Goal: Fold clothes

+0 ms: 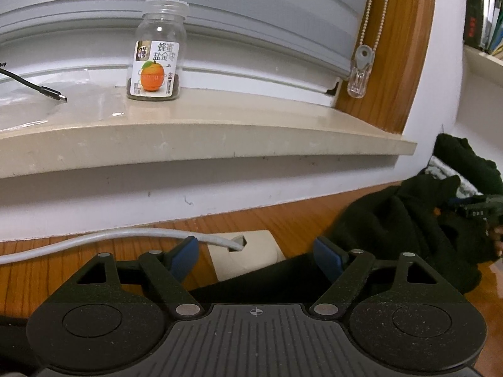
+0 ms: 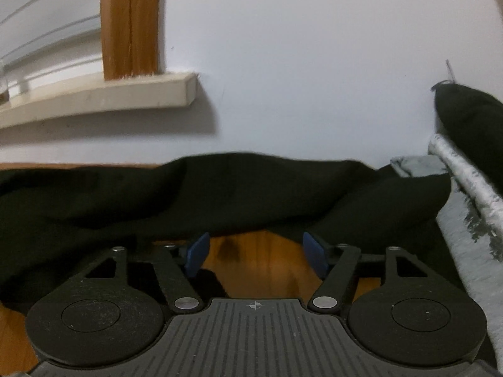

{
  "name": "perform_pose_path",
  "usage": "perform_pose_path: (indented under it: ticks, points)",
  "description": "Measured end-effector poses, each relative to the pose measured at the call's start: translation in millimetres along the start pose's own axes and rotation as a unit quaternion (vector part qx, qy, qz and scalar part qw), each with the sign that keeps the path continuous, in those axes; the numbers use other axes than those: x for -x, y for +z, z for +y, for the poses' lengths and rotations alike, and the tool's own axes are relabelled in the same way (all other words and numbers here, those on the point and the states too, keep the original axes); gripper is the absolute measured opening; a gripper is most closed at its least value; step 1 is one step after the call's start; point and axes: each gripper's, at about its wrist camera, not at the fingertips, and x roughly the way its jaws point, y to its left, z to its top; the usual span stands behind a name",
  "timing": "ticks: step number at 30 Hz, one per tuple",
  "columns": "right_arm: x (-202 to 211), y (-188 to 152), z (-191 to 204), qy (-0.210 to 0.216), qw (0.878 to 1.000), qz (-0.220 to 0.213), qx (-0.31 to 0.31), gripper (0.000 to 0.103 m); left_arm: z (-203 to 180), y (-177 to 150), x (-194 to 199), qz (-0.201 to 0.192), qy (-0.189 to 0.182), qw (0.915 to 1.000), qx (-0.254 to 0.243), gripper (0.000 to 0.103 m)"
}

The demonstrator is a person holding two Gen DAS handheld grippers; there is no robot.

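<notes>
i see the dark garment [image 2: 220, 194] heaped on the wooden desk [image 2: 251, 270] against the white wall [image 2: 298, 62], spreading across my right view. my right gripper [image 2: 256, 253] has its fingers apart over bare wood, nothing between them, the cloth's edge just beyond the tips. my left gripper [image 1: 256, 253] is spread wide too, a fold of the same dark cloth lying under it but not pinched.

only the left view shows the stone window sill [image 1: 188, 132] with a clear jar [image 1: 157, 53], a black cable plug [image 1: 53, 92], the blind's bead chain [image 1: 371, 15], a white cable [image 1: 125, 234] and a beige plate [image 1: 248, 257] set into the desk. only the right view shows grey mottled fabric [image 2: 465, 220] at the edge.

the right view is blurred; the garment's shape is hard to make out.
</notes>
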Motion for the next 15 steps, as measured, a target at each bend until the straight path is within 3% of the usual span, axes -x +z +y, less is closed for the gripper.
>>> perform_pose_path:
  ticks: [7, 15]
  points:
    - [-4.8, -12.1, -3.1, 0.007, 1.000, 0.009, -0.005, 0.075, -2.1, -1.1, -2.4, 0.006, 0.004, 0.9999, -0.007, 0.087]
    - [-2.8, -13.5, -7.7, 0.015, 1.000, 0.012, -0.021, 0.078, -7.1, -2.4, -1.6, 0.003, 0.019, 0.9997, -0.018, 0.093]
